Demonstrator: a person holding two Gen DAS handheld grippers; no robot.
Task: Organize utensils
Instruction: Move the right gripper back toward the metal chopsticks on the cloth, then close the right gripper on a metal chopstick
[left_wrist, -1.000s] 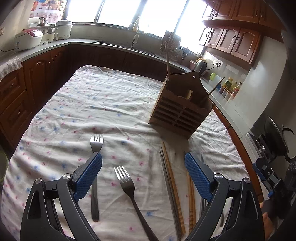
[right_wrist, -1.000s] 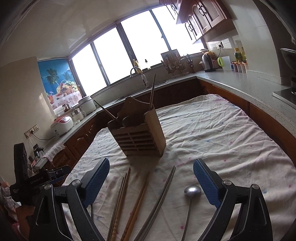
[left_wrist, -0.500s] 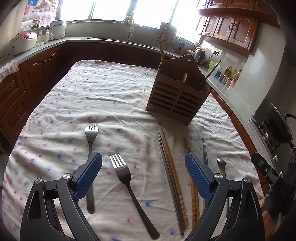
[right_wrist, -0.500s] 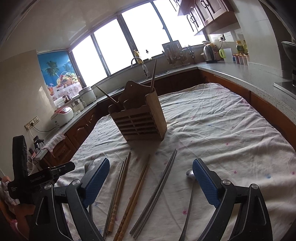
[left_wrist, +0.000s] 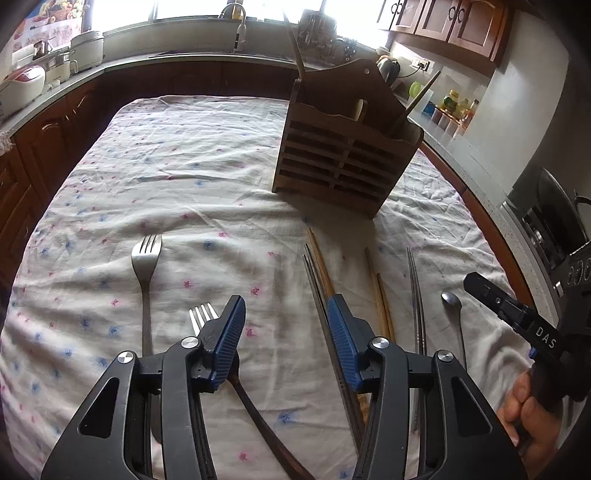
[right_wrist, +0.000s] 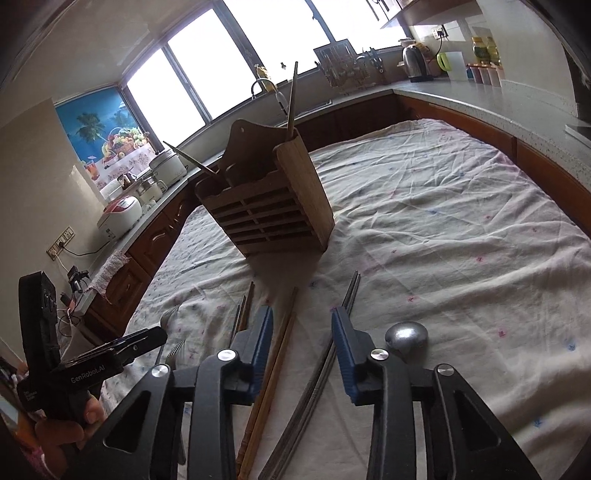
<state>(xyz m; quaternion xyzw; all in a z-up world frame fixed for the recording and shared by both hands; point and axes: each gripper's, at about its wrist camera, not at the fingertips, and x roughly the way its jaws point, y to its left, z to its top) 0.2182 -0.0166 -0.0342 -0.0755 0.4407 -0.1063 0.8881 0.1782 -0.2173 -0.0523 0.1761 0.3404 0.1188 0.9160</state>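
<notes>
Left wrist view: my left gripper (left_wrist: 286, 325) hangs low over the cloth-covered bench (left_wrist: 192, 177), its jaws closing with only bare cloth in the gap. The near fork (left_wrist: 207, 317) lies just outside the left pad, its handle running under that finger toward 5 o'clock. A second fork (left_wrist: 146, 266) lies at 10 o'clock, tines pointing away from me. Just beside the right pad a steel chopstick pair (left_wrist: 314, 280) and a wooden chopstick (left_wrist: 320, 258) run side by side toward 12 o'clock. Further toward 3 o'clock lie a wooden pair (left_wrist: 378, 291), another steel pair (left_wrist: 415, 291) and a spoon (left_wrist: 451, 300). The wooden utensil holder (left_wrist: 343, 166) stands upright at 1 o'clock, with sticks already poking out of its top. At 4 o'clock a hand (left_wrist: 532, 410) grips my other tool.

Right wrist view: my right gripper (right_wrist: 303, 332) is also closing, nothing pinched. Two wooden chopsticks (right_wrist: 280, 343) pass through the gap near the left pad; a steel pair (right_wrist: 349, 291) runs under the right pad. The spoon bowl (right_wrist: 406, 334) sits just outside it at 2 o'clock. The holder (right_wrist: 269, 206) stands at 12 o'clock.
</notes>
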